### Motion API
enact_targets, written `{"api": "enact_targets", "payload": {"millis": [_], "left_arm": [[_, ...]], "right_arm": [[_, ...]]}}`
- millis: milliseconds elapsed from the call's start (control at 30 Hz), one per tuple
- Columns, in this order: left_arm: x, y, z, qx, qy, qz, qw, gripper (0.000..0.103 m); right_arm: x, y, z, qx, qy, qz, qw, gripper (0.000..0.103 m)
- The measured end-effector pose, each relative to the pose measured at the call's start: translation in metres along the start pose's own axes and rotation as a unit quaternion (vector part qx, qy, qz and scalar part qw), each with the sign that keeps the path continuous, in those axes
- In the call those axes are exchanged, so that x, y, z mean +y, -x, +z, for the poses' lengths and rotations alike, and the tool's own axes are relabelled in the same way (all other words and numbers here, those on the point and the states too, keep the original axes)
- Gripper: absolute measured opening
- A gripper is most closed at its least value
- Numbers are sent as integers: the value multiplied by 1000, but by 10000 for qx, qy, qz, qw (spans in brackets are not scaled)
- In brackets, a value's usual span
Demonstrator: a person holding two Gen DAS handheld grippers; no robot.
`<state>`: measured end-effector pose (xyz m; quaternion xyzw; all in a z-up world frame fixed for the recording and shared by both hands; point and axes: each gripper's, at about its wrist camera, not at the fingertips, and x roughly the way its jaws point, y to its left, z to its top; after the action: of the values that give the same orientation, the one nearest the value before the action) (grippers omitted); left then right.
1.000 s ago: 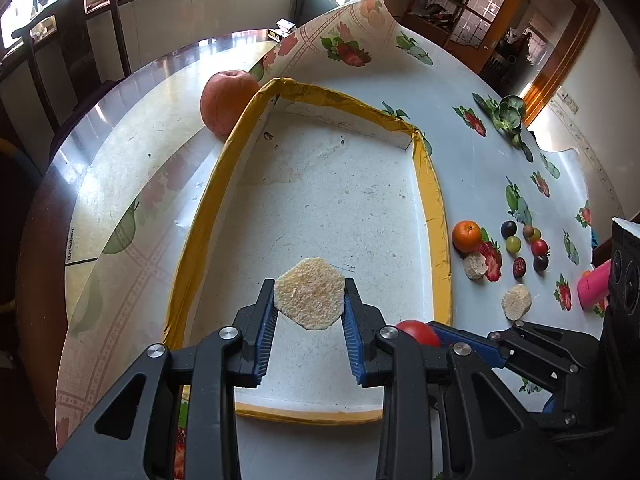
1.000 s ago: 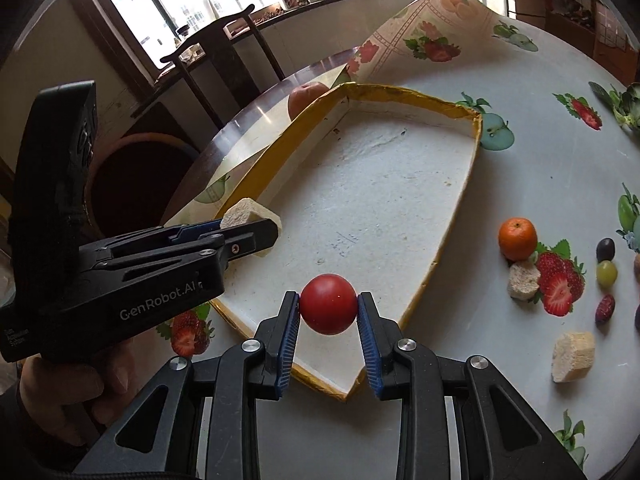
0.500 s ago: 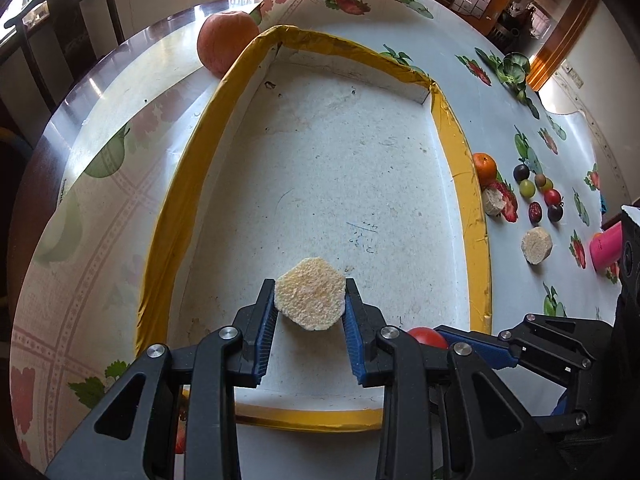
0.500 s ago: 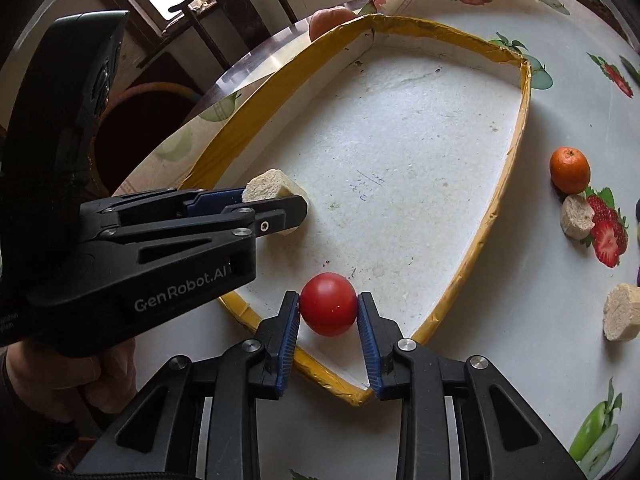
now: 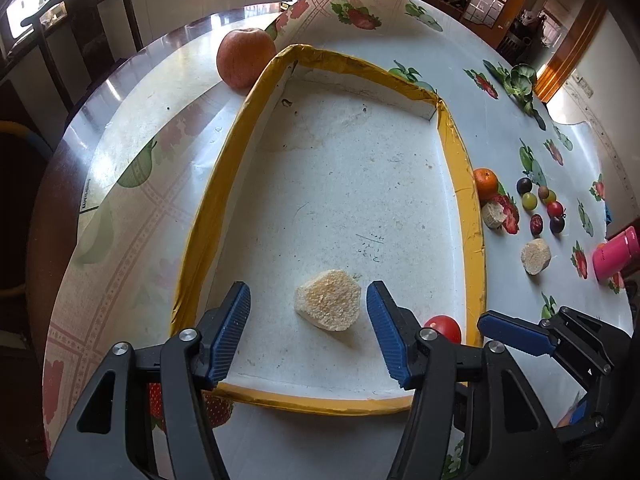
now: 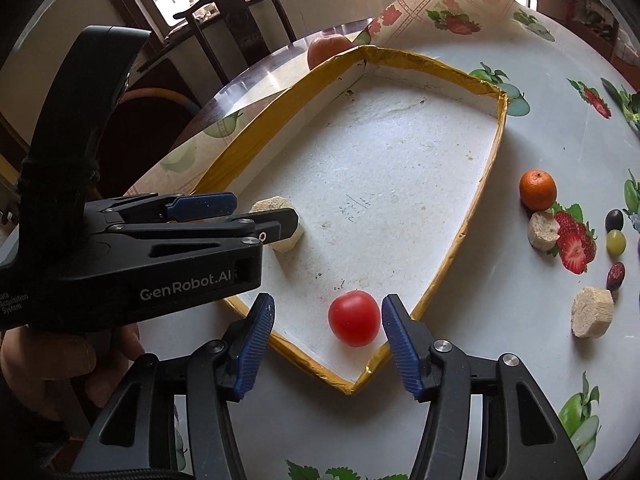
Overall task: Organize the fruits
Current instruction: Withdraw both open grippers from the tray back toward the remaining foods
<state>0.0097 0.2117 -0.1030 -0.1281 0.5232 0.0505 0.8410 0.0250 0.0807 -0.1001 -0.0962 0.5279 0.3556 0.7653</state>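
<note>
Lying on the white floor of the tray (image 5: 472, 184), near its front edge, the tan chunk (image 5: 327, 305) sat between the pads of the left gripper (image 5: 308, 334), touched by neither. Those jaws had just been opening and stood apart, with a gap on both sides of the chunk. Just to its right, in the tray's near corner, the tomato (image 6: 354, 318) rested on the floor between the pads of the right gripper (image 6: 328, 346), whose jaws had likewise just been opening and stood clear of it. Outside the tray on the right, on the fruit-print cloth (image 6: 500, 240), lay an orange (image 6: 537, 189), two more chunks (image 6: 592, 311) and some small grapes (image 5: 529, 201). An apple (image 5: 245, 57) stood against the tray's far left corner.
</note>
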Motion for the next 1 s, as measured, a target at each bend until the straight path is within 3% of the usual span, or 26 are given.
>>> {"api": "enact_targets", "payload": {"millis": [333, 1000], "left_arm": [[-33, 26, 3, -250, -164, -267, 9992, 59], [-128, 35, -14, -162, -760, -786, 9939, 59]], "right_arm": [[-31, 61, -24, -526, -468, -112, 9975, 58], [-127, 123, -97, -801, -1641, -697, 9807, 58]]}}
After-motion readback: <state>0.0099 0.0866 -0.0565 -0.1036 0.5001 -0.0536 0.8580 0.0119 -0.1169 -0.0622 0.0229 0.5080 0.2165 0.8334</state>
